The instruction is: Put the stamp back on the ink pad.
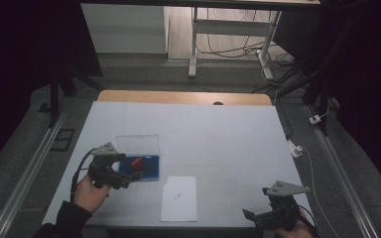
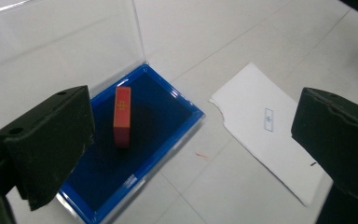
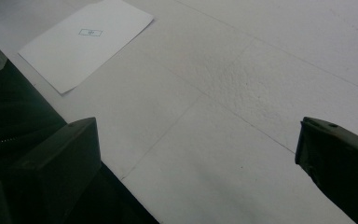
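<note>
Now the left gripper [image 1: 124, 174] hangs over the blue tray [image 2: 177, 95], fingers [image 2: 46, 144] spread wide with nothing between them, and its own view picks out a red block [image 2: 122, 115] lying flat inside the tray, beside the raised clear lid [image 2: 60, 51]. Over at the bench's [image 1: 228, 134] near right corner the right gripper [image 1: 263, 214] sits with fingers [image 3: 56, 163] spread too, empty, its view catching the white paper sheet [image 3: 86, 42] and its small printed box.
</note>
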A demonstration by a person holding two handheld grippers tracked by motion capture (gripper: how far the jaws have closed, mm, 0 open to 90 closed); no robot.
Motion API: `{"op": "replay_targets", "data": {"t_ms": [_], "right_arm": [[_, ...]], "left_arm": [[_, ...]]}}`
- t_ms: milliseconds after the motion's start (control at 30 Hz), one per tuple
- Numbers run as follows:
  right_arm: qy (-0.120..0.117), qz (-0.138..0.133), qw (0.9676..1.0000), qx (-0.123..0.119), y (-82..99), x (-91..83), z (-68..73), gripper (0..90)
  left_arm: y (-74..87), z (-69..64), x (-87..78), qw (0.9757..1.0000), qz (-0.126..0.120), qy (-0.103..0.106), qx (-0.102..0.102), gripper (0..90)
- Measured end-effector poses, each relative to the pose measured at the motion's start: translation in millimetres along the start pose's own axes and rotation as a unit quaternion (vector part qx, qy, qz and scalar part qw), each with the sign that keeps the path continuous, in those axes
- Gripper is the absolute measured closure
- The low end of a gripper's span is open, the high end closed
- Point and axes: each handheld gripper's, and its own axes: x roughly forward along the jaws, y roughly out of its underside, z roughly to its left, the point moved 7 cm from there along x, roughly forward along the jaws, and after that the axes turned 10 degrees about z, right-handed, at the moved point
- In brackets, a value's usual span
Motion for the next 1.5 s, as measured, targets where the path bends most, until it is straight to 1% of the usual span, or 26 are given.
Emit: {"op": "replay_targets", "data": {"t_ms": [333,467,600,700,867,1100,1233,1333,1433,1500], "right_arm": [[-0.001,0.000,1.0000,0.001,0.0,0.3,0.3,0.0],[-0.001,0.000,1.0000,0.002,0.0,0.4,0.0,0.0],[-0.002,0.000,1.0000,0.002,-0.1,0.4,0.1,0.1],[-0.003,-0.001,1.0000,0.004,-0.2,0.1,-0.3,0.0],[-0.006,-0.005,0.9999,0.009,-0.5,-0.2,-0.6,0.0],[-0.006,-0.007,0.9999,0.011,-0.6,-0.9,-1.0,0.0],[-0.004,-0.007,0.9999,0.014,-0.6,-1.5,-1.8,0.0],[-0.008,-0.010,0.9998,0.016,-0.7,-1.8,-2.0,0.0],[-0.007,-0.013,0.9997,0.020,-0.9,-2.2,-2.8,0.0],[-0.007,-0.014,0.9997,0.021,-0.9,-2.3,-3.3,0.0]], "left_arm": [[18.1,-11.0,-23.7,0.9997,-0.023,0.002,-0.010,0.0],[27.8,-13.8,-31.9,0.9996,-0.024,0.004,-0.014,0.0],[37.9,-15.7,-38.1,0.9997,-0.020,0.001,-0.016,0.0],[43.5,-17.2,-43.2,0.9996,-0.022,-0.001,-0.019,0.0],[53.1,-18.7,-50.7,0.9994,-0.024,-0.007,-0.024,0.0],[70.1,-18.3,-60.9,0.9989,-0.021,-0.026,-0.033,0.0],[78.6,-18.0,-67.5,0.9983,-0.028,-0.029,-0.042,0.0],[83.7,-17.3,-71.2,0.9978,-0.030,-0.036,-0.048,0.0],[86.9,-17.1,-72.4,0.9976,-0.029,-0.038,-0.051,0.0],[92.1,-16.9,-72.4,0.9973,-0.021,-0.045,-0.054,0.0]]}}
